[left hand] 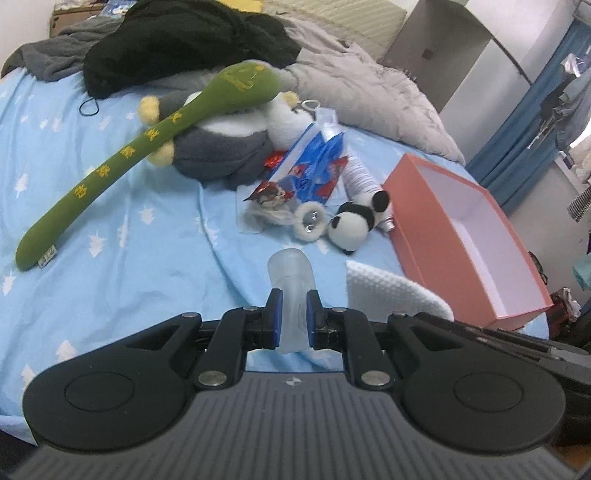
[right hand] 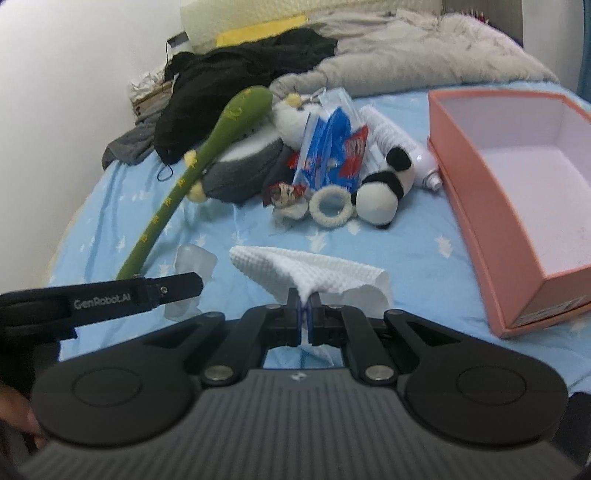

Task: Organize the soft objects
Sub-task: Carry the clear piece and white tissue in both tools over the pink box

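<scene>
My left gripper (left hand: pixel 293 300) is shut on a translucent soft piece (left hand: pixel 290 269), held above the blue star-print bedsheet (left hand: pixel 129 258). My right gripper (right hand: pixel 304 296) is shut on a corner of a white waffle cloth (right hand: pixel 314 269), which hangs over the sheet. That cloth (left hand: pixel 388 291) also shows just right of the left gripper. An open pink box (right hand: pixel 517 177) lies to the right, white inside. Beyond the grippers lie a panda plush (right hand: pixel 384 192), a fluffy white ring (right hand: pixel 330 206), a long green plush (left hand: pixel 147 147) and a grey-and-white plush (left hand: pixel 221 151).
Blue snack packets (left hand: pixel 317 162) and a white bottle (left hand: pixel 360 177) lie among the toys. A black garment (left hand: pixel 177 48), a grey blanket (left hand: pixel 369 96) and a pillow (left hand: pixel 332 18) fill the far side of the bed. The bed edge drops off beyond the pink box (left hand: pixel 461 236).
</scene>
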The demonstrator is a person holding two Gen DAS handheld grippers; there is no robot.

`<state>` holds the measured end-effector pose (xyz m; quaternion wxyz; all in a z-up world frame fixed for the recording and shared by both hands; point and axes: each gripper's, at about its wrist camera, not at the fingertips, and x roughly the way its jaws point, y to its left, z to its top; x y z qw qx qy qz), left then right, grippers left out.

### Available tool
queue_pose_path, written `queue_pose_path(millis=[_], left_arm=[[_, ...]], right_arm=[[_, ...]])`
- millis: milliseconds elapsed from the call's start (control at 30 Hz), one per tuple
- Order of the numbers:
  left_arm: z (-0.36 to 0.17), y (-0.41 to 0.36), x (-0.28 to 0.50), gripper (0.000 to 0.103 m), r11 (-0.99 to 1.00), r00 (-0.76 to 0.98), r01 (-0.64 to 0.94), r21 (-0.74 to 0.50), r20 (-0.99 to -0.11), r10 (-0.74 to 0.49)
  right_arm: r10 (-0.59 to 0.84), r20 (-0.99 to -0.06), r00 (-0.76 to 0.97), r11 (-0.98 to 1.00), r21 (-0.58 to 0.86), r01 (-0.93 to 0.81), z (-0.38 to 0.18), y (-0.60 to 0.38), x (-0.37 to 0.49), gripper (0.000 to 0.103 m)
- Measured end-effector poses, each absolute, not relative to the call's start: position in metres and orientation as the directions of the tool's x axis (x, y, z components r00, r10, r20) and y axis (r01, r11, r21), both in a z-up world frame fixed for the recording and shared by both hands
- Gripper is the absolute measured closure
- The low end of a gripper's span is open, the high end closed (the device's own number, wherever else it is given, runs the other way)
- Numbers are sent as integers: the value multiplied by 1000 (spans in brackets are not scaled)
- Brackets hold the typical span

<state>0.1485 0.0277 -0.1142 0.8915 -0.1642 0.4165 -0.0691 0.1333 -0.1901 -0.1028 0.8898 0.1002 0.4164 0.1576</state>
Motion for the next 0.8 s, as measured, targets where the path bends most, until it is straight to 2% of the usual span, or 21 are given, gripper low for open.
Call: queue_pose_path(millis=[400, 567, 800], left_arm=[[-73, -19, 137, 87, 931, 661, 144, -336, -667, -343], [-59, -47, 139, 87, 886, 625, 257, -387, -632, -458], [-27, -101, 153, 87, 852, 596, 396, -344, -609, -523]], right_arm=[[285, -636, 717, 950, 289, -121, -60, -232, 110, 97], [222, -608, 762, 969, 223, -105, -40, -253, 97, 97], [150, -574, 805, 974, 227, -19, -16, -303, 84, 97]])
